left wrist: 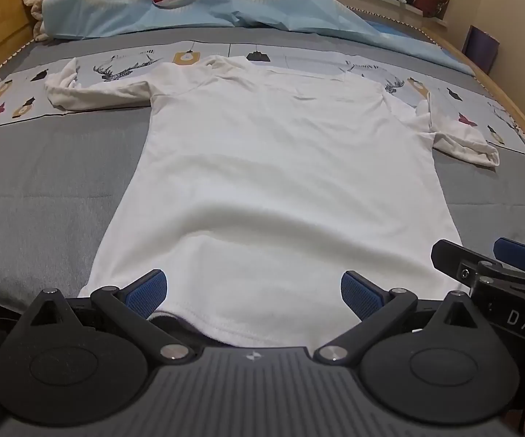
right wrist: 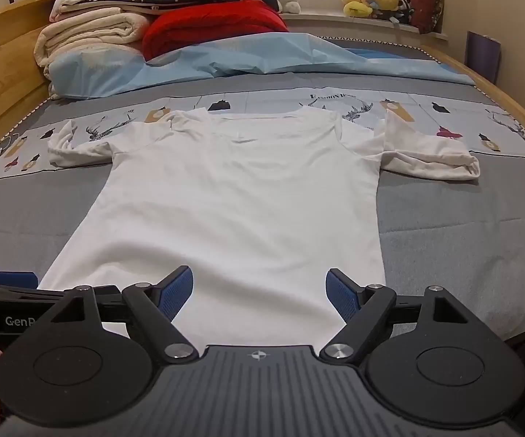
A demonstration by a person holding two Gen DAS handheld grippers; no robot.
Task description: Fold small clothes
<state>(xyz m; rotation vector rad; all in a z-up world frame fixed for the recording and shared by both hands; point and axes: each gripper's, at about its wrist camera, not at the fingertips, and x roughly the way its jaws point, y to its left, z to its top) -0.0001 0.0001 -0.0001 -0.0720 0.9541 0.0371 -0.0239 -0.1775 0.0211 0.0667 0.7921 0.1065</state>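
- Down at the near edge of the bed, my left gripper (left wrist: 254,289) hangs over the hem with its blue pads spread wide and nothing pinched between them.
- My right gripper (right wrist: 259,293) sits just beside it, jaws equally apart, cloth below them but no grip on it.
- The white T-shirt (left wrist: 280,167) lies flat on the grey bedspread (left wrist: 44,182), hem towards me, collar at the far end, both sleeves out to the sides.
- The left sleeve (right wrist: 76,145) is bunched and twisted, and the right sleeve (right wrist: 429,153) has a flap turned up.
- My worry: if I pinch here I may catch only the top layer of the hem, and the fold would split open.
- Those rumpled sleeves could get trapped as lumps once the body folds over.
- Beyond the collar, the light blue sheet (right wrist: 226,58) and red blanket (right wrist: 211,25) are well apart from the shirt, so no snag there.
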